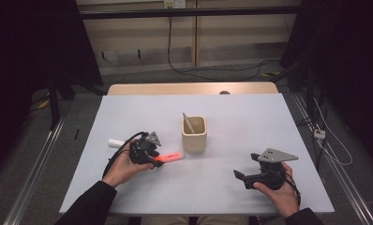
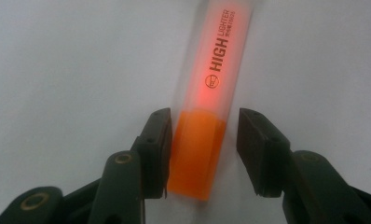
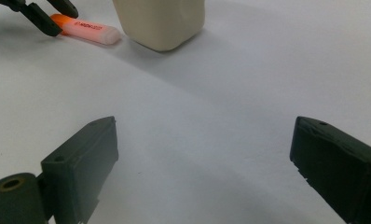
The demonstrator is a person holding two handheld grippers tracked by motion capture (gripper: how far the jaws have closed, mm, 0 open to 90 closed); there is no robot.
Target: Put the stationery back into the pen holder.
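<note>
Left claw (image 2: 203, 154) sits around the orange end of the highlighter (image 2: 207, 98), which lies flat on the desk (image 1: 250, 122) at about 8 o'clock from the cup (image 1: 194, 134). One jaw looks to touch the barrel and the other stands just clear of it, so the claw is apart, not clamped. No earlier picture here, so nothing on jaw travel.

Step in hand, as I read it: grab the highlighter, likely for the cup. To do it well, centre the barrel between the jaws before squeezing, so the touching jaw does not shove it sideways. Grip on the solid orange end, keep the pen level while lifting, then tip it upright over the cup mouth at 2 o'clock.

Right claw (image 3: 202, 172) idles at 4 o'clock from the cup, jaws wide apart, nothing between them.

Materials: highlighter is smooth plastic, a rounded flattish barrel, frosted translucent with black print, orange opaque end. Cup is beige, squarish with rounded corners, matte, with a thin grey stick (image 1: 188, 123) leaning inside. A white cylinder (image 1: 115, 142) lies at 9 o'clock. Desk top is plain white, smooth.
</note>
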